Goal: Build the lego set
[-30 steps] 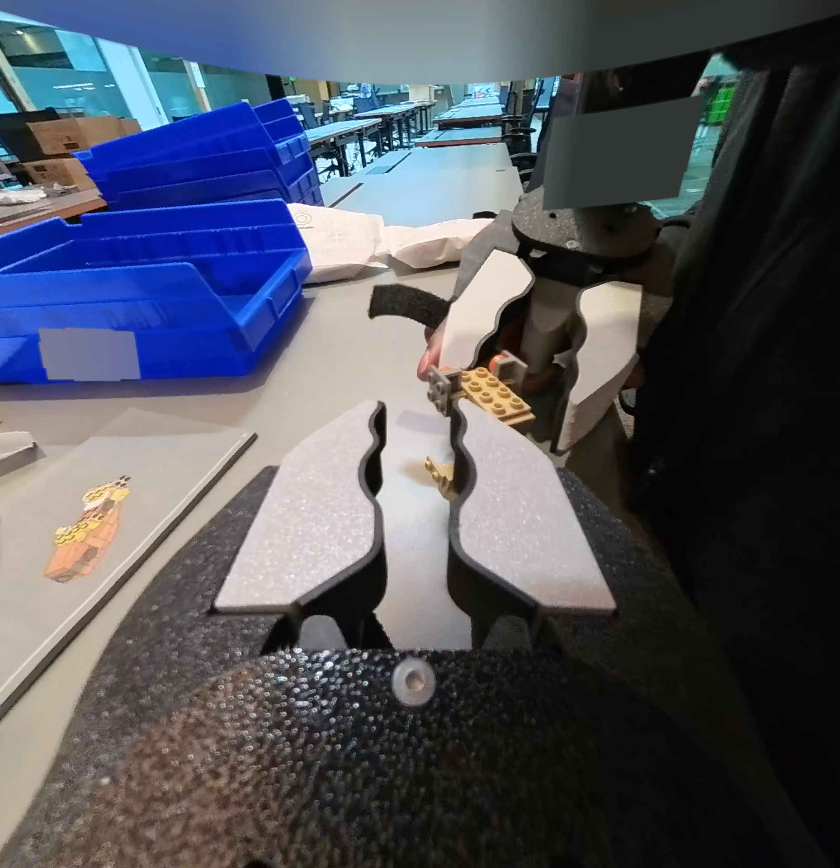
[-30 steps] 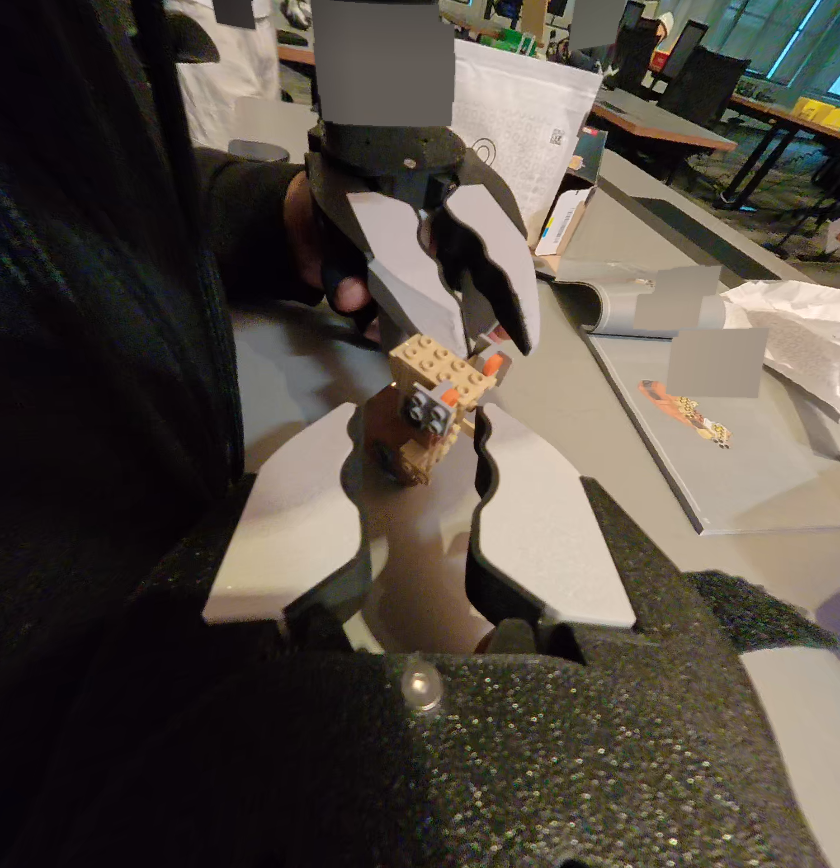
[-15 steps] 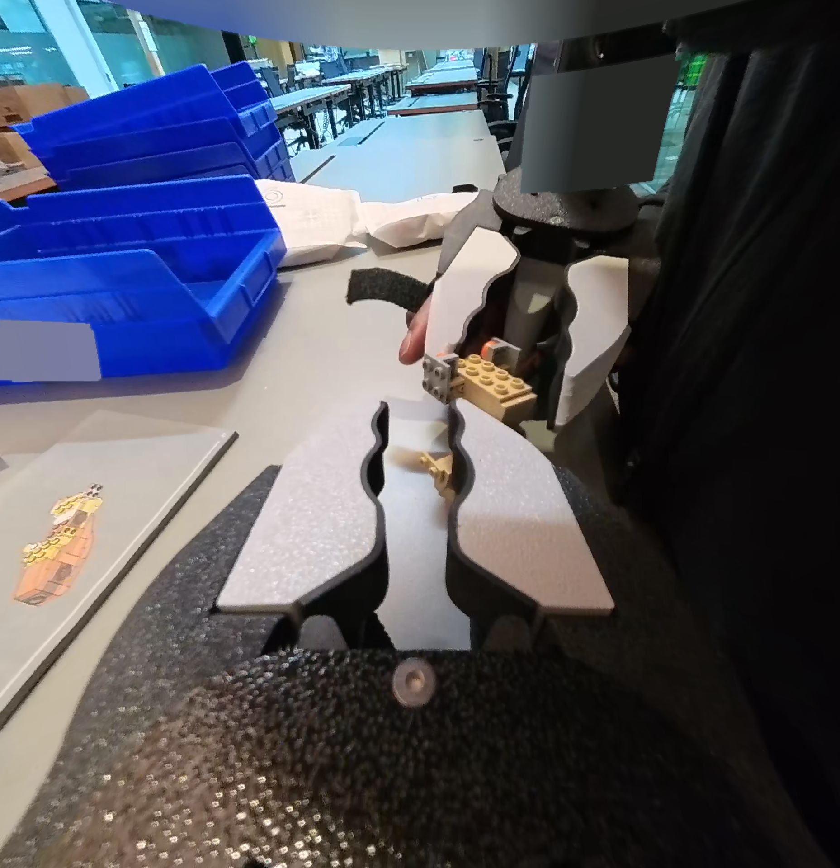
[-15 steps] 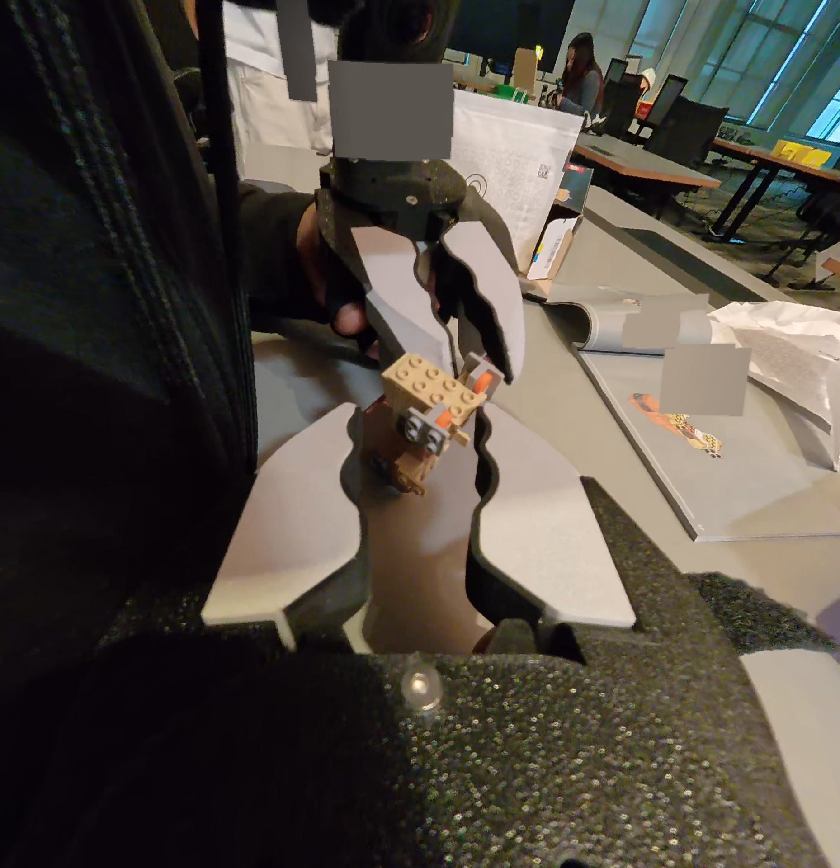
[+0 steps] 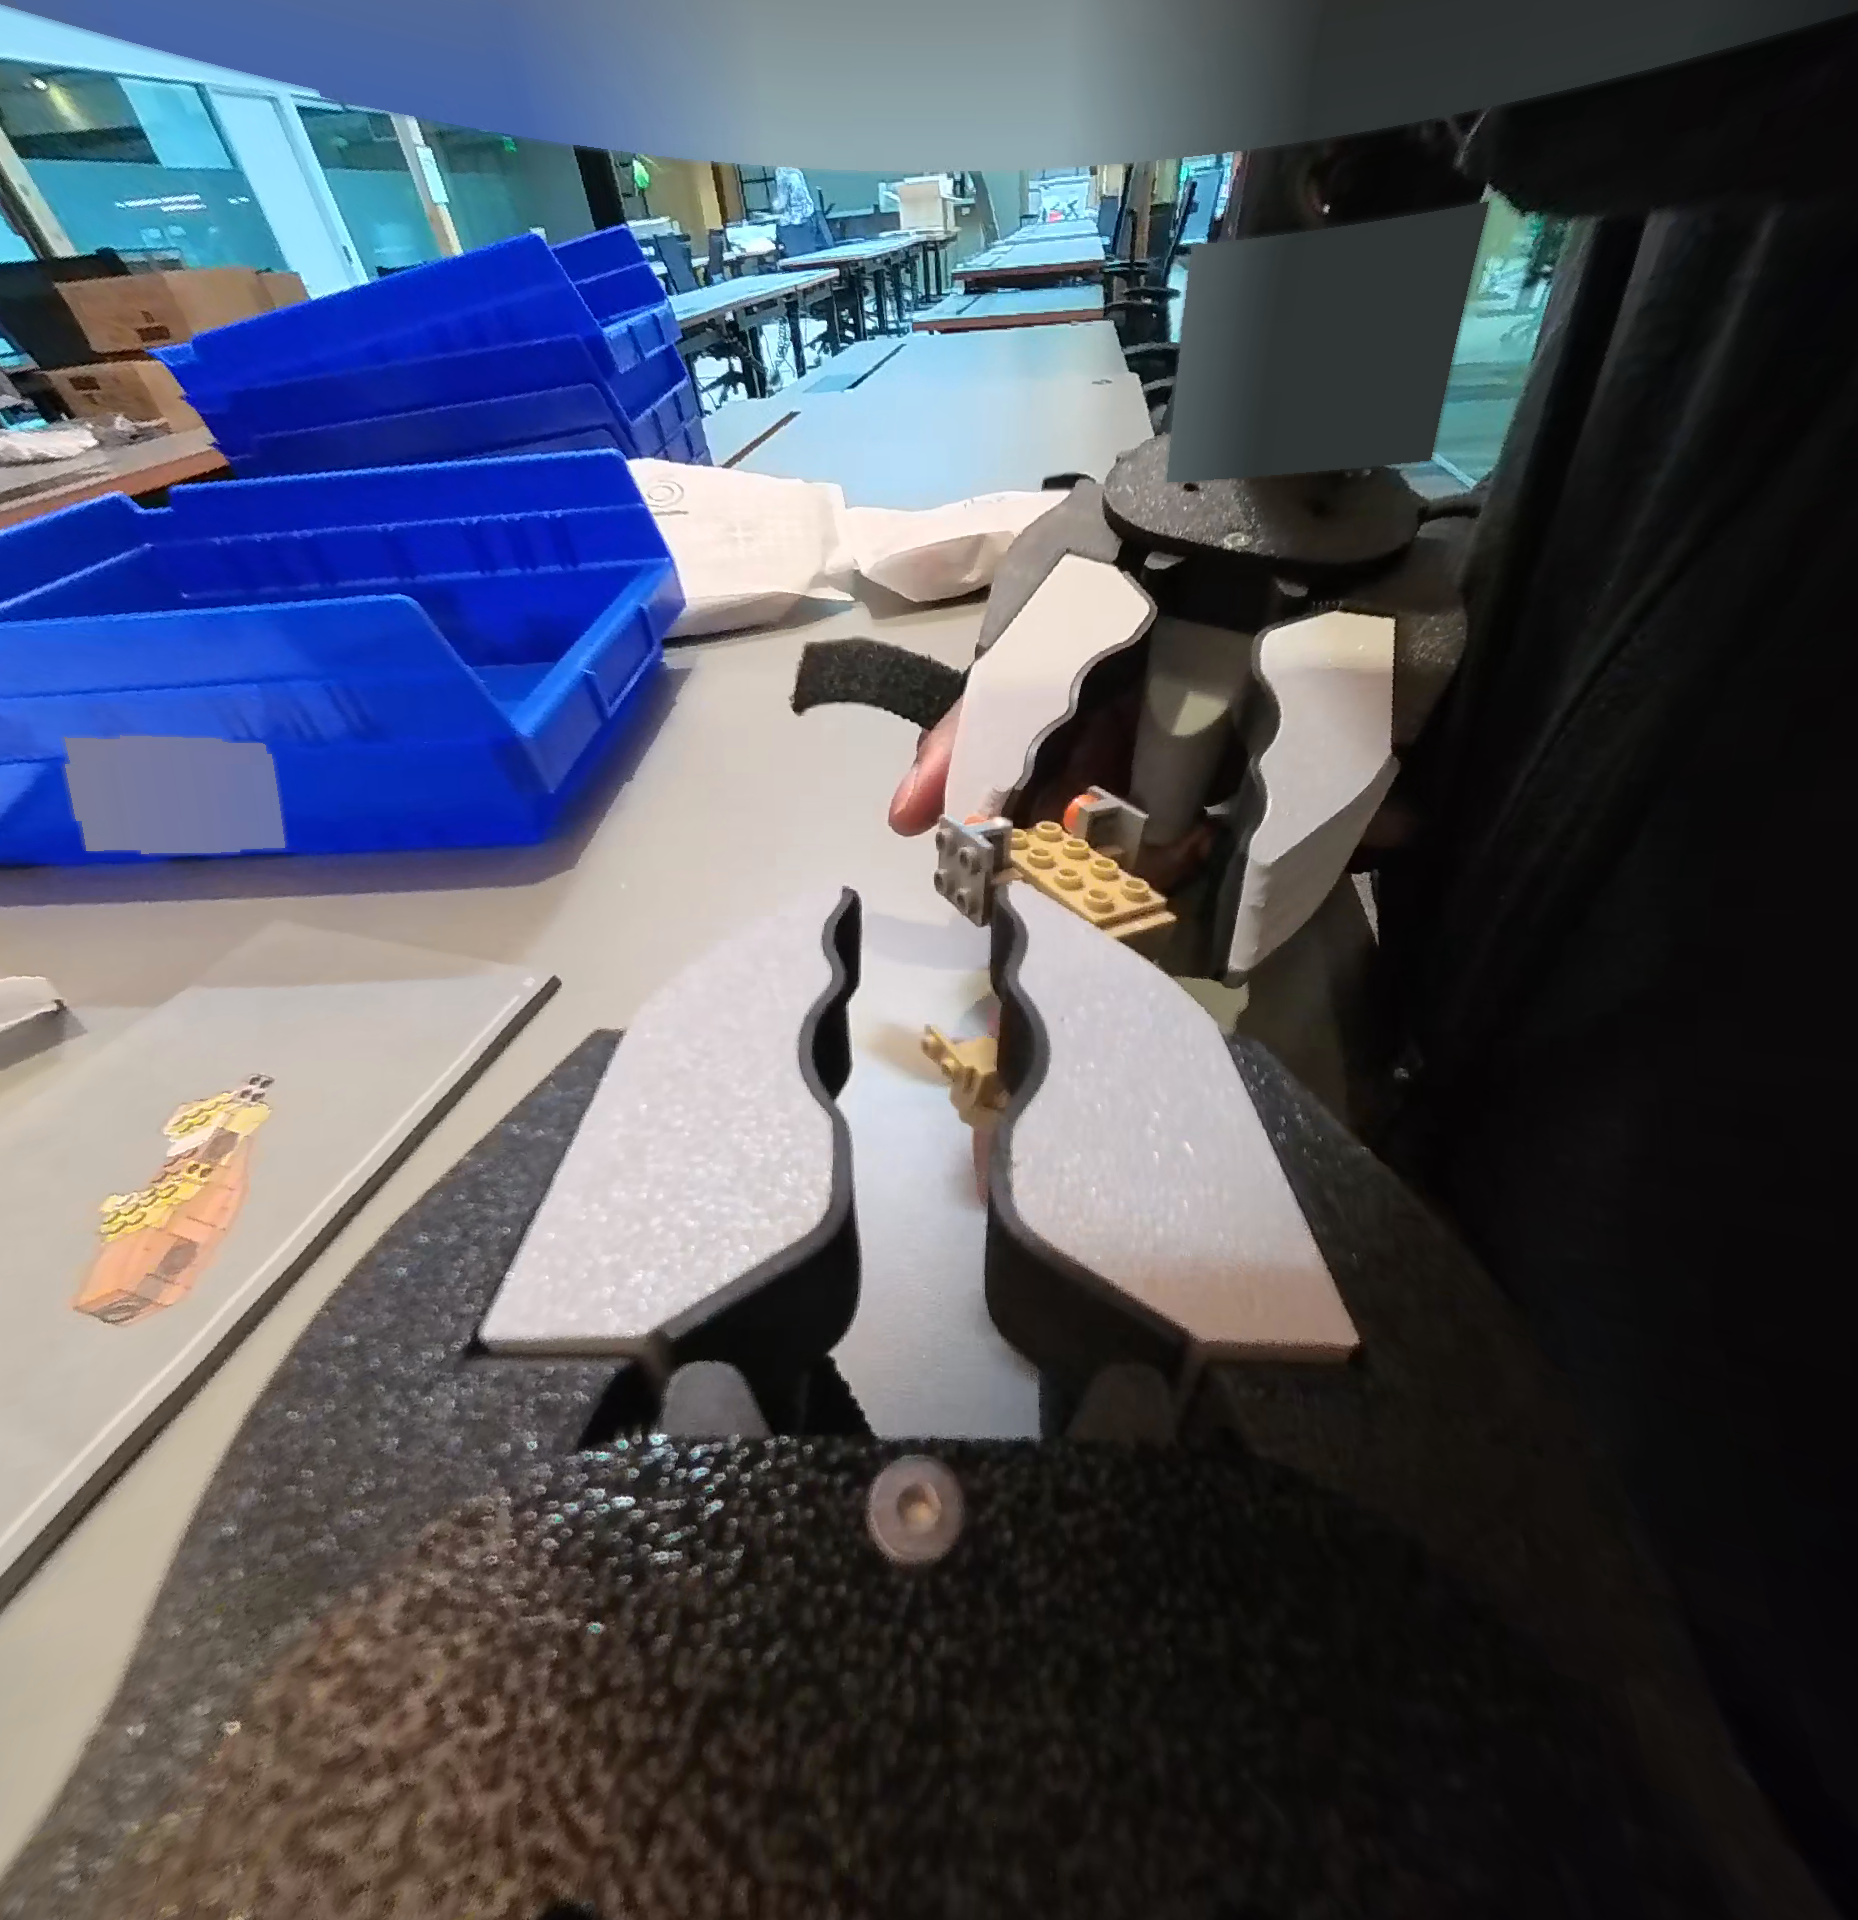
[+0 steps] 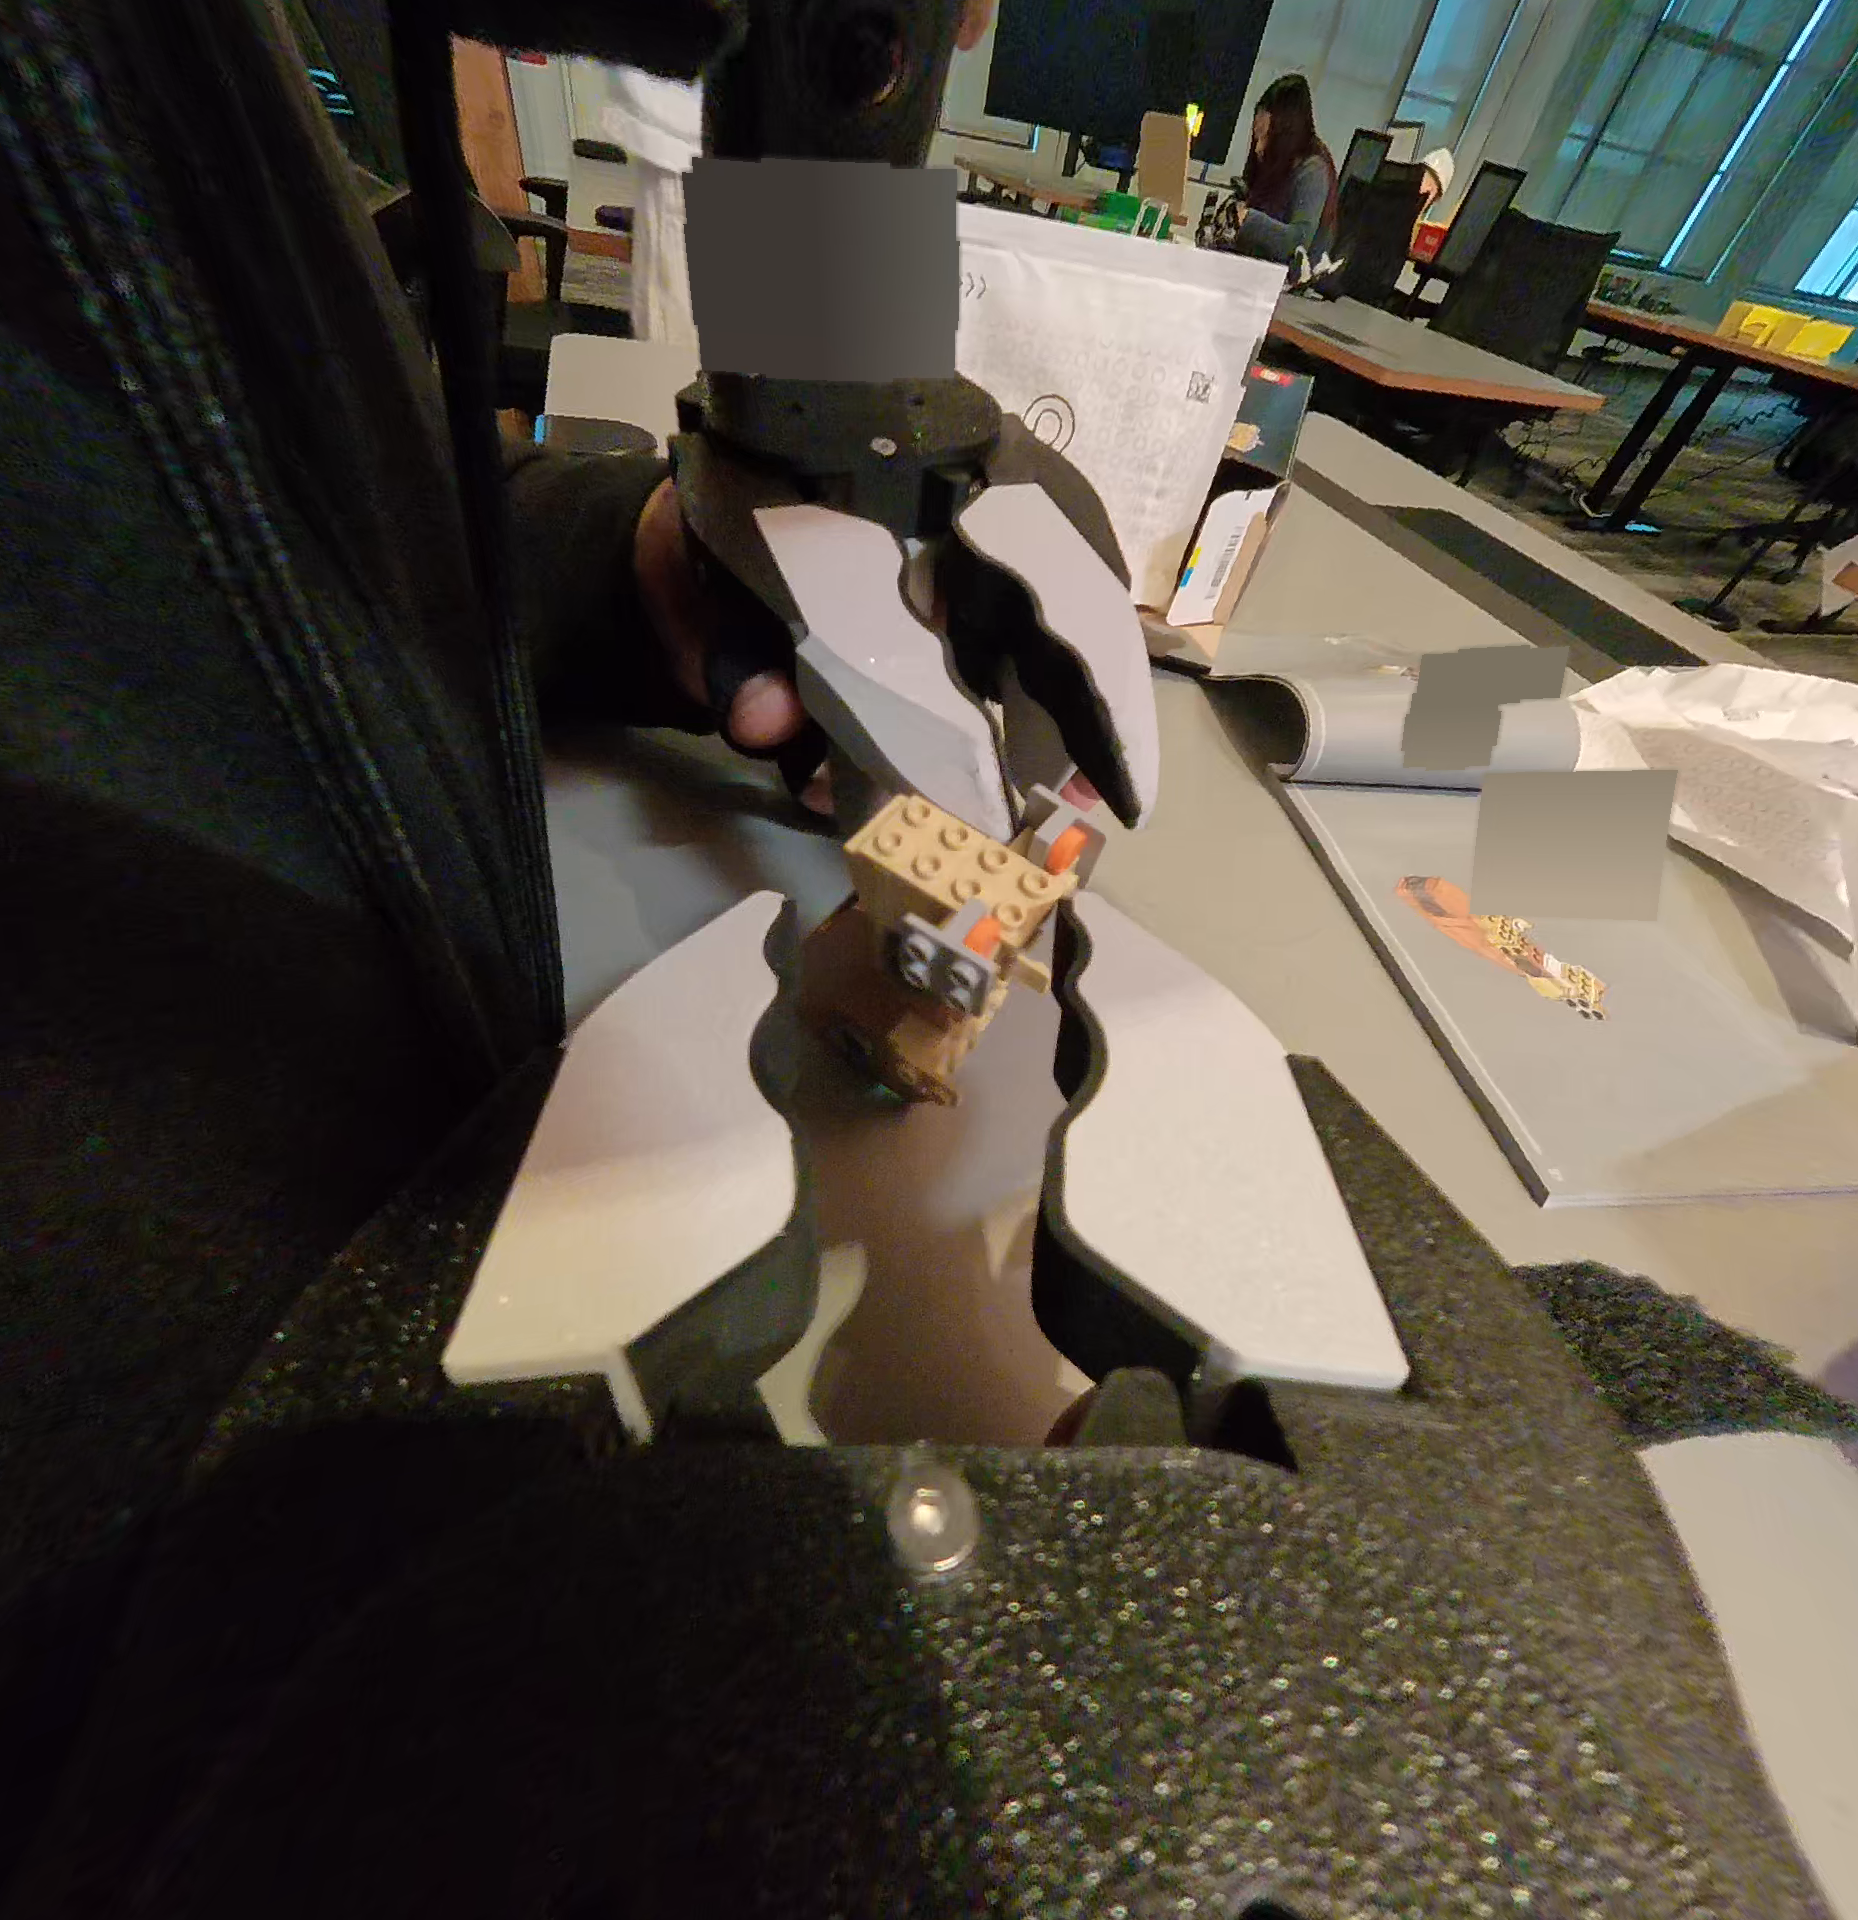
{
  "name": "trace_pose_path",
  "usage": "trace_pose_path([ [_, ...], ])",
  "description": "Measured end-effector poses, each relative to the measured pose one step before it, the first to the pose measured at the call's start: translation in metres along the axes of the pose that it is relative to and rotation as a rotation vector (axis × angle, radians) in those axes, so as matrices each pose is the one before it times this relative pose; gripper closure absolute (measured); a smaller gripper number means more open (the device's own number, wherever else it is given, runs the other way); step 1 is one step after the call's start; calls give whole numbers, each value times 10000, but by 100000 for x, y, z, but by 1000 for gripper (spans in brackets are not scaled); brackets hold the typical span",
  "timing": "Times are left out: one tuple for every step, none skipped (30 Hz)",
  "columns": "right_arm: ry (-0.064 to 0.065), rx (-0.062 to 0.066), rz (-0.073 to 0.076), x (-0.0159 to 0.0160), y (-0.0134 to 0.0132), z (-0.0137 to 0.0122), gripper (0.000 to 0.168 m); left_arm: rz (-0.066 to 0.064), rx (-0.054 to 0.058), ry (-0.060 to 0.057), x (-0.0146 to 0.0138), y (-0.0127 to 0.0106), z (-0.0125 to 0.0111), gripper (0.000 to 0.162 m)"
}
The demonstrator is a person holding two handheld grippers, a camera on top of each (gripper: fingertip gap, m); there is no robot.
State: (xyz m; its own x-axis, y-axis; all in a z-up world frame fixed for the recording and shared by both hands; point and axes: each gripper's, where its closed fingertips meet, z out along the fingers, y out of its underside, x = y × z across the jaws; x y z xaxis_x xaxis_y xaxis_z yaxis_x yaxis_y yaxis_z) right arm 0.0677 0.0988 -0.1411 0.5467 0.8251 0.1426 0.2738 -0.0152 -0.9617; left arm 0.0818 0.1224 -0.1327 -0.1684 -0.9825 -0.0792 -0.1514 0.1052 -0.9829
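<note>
A tan lego assembly (image 6: 956, 883) with a grey stud piece and orange bits sits between the fingertips of my right gripper (image 6: 920, 920), which is shut on it above the table. The left wrist view shows it across from me (image 5: 1086, 883), inside the right gripper (image 5: 1143, 894). My left gripper (image 5: 925, 914) is partly open, and its right finger overlaps the tan plate. A small tan bit (image 5: 961, 1070) shows in its gap, touching only the right finger. In the right wrist view the left gripper (image 6: 1050, 816) points down, tips at the assembly's top.
Blue bins (image 5: 312, 665) stand at the left. An open instruction booklet (image 5: 208, 1174) lies on the grey table and also shows in the right wrist view (image 6: 1590, 1039). White paper bags (image 5: 759, 540) and crumpled paper (image 6: 1756, 790) lie behind. My dark clothing fills one side.
Both grippers have lifted and tilted a little together, so the background sits lower. The assembly stays between the right fingertips and the left fingers' gap is the same.
</note>
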Motion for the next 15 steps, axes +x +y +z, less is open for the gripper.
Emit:
trace_pose_path([
  [5, 0, -17, 20, -9, -3, 121, 24, 16, -31, 33, -29, 15, 139],
  [5, 0, 5, 32, -4, -7, 122, 25, 13, -35, 15, -25, 21, 139],
  [4, 3, 31, 20, -8, 1, 122, 26, 6, -43, -7, -7, 26, 140],
  [2, 3, 42, 24, -6, -1, 122, 37, 1, -46, -15, -7, 1, 140],
  [4, -8, 38, 10, 2, 1, 122, 35, -2, -57, -30, -5, 8, 140],
  [1, -17, 28, -6, -1, 3, 122, 35, -1, -44, -10, 4, 1, 140],
  [-2, -17, 26, -8, 0, 2, 121, 40, 3, -45, -13, 0, -7, 140],
  [3, -13, 35, 10, 9, -3, 121, 36, -1, -54, -35, 4, 8, 140],
  [4, -3, 51, 22, -2, 8, 121, 43, -2, -51, -28, -7, 7, 140],
  [3, 6, 71, 17, 7, 17, 121, 53, -2, -47, -30, 11, 19, 140],
  [2, 14, 85, 28, -8, 10, 121, 48, -3, -30, -26, -5, 13, 140],
  [-8, 13, 99, 27, -7, 13, 121, 26, -2, -10, -12, 9, 12, 141],
  [-20, 3, 107, 29, 4, 22, 121, 6, -9, -9, -38, 12, 11, 141],
  [-28, -6, 103, 16, -5, 6, 120, 5, -7, 3, -22, 9, 13, 141],
  [-26, -7, 97, 24, -5, 5, 120, 20, -8, -12, -32, 7, 14, 141],
])
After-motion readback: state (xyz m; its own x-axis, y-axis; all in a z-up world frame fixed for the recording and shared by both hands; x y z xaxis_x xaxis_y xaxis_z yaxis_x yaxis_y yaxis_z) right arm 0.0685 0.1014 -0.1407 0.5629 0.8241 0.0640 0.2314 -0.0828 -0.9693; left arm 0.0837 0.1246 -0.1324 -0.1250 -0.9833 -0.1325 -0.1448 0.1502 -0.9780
